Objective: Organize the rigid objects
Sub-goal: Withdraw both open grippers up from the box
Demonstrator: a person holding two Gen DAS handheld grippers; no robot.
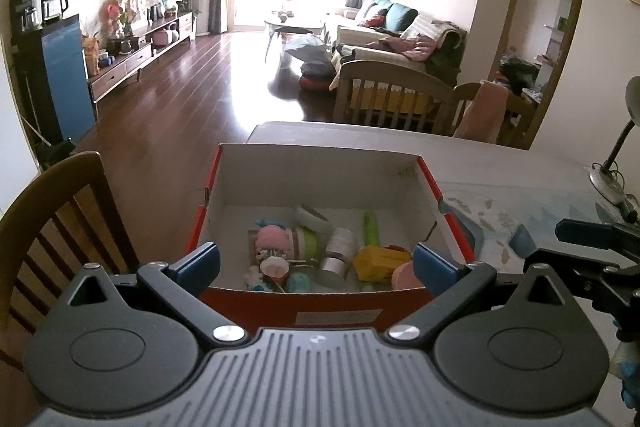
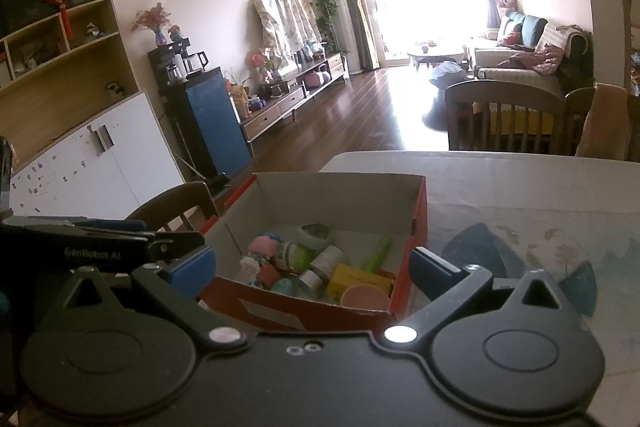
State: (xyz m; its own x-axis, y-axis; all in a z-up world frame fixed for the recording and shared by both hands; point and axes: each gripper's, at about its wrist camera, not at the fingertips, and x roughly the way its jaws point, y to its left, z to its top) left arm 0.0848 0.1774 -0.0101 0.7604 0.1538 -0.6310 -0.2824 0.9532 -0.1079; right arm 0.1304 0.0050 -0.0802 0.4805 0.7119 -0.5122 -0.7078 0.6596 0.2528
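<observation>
Left wrist view: both claws, left claw [image 1: 316, 265] and right claw [image 2: 312, 271], spread, empty, above filled box [image 1: 320, 301]; sorting seemingly finished; next, withdraw.

Pale table [image 2: 520, 183], red box [image 2: 419, 215], desk lamp [image 1: 610, 179]

Round pink plastic lid [image 1: 403, 277] partly behind a blue finger, wooden slatted chair [image 1: 52, 227] cut by the left edge, silver desk lamp [image 1: 612, 163] cropped at the worktop's right edge, toy figures too jumbled to identify

The left tool [image 1: 316, 263] gapes empty above the toy-filled red box [image 1: 320, 301].
</observation>
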